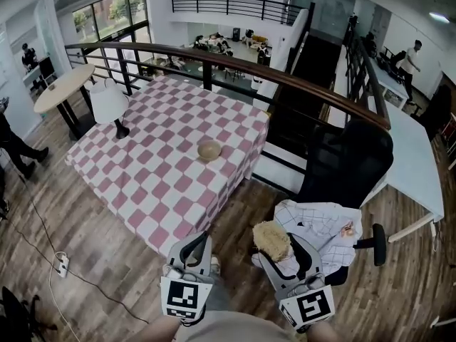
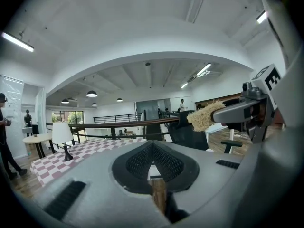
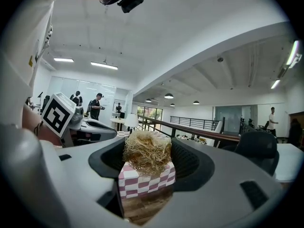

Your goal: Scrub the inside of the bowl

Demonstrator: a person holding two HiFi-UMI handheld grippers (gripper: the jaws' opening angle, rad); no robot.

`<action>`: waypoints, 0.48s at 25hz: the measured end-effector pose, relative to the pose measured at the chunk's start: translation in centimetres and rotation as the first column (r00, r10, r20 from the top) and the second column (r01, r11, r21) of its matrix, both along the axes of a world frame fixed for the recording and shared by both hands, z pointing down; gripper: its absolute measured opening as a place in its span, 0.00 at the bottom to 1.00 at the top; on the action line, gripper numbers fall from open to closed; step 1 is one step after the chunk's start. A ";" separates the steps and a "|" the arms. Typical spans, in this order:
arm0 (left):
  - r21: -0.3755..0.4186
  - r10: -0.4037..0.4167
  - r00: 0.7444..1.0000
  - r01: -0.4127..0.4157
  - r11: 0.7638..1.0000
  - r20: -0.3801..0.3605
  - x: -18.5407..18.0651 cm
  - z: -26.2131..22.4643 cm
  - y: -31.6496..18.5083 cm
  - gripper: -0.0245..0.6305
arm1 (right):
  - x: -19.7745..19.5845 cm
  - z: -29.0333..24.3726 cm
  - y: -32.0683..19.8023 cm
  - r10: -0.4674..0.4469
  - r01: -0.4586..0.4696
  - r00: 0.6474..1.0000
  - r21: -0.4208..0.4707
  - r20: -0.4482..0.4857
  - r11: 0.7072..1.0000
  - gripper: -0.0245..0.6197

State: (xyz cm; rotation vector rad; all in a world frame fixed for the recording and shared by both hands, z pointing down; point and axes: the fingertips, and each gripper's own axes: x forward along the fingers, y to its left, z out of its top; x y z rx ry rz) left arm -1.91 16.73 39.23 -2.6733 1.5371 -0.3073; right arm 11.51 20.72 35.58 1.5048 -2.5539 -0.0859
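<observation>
Head view: looking steeply down at a pink-checked table (image 1: 153, 184), w/ a small tan bowl (image 1: 209, 149) upright near the middle of the cloth and a white lamp (image 1: 108, 104) toward the far-left corner. Too small to tell whether anything inside the bowl.

Left gripper (image 1: 194, 246): low in frame, close to the table's near corner, pads pressed together on nothing. Same in left gripper view, w/ only a sliver of wood floor showing below the closed tips.

Right gripper (image 1: 283, 256): clamped on a straw-coloured fibre scrubber (image 1: 271, 239), tuft sticking out beyond the tips. In right gripper view, wedged squarely between the pads, w/ the checked table in line behind it. Held over floor, just beside an office chair (image 1: 342, 169) draped w/ a checked cloth (image 1: 320, 226).

Bowl well apart from both tools, touched by neither.

Progress, as a judgement: prob. the very start. Scrubber in grip = only prep done. No contact w/ the bowl, no scrubbing begun. Left to do: close the gap to the table, prob. steady the bowl w/ the left tool (needs opening first), lower the scrubber into the bowl, work round the inside wall and bottom.

Risk: light bowl on cloth, likely to slide or tip if scrubbed w/o a hold on the rim.
</observation>
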 end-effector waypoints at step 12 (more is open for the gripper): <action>-0.080 0.044 0.998 -0.041 0.996 0.034 -1.1 1.0 -13.5 0.06 | -2.9 1.0 -13.9 -0.004 0.008 0.999 -0.088 0.043 0.996 0.46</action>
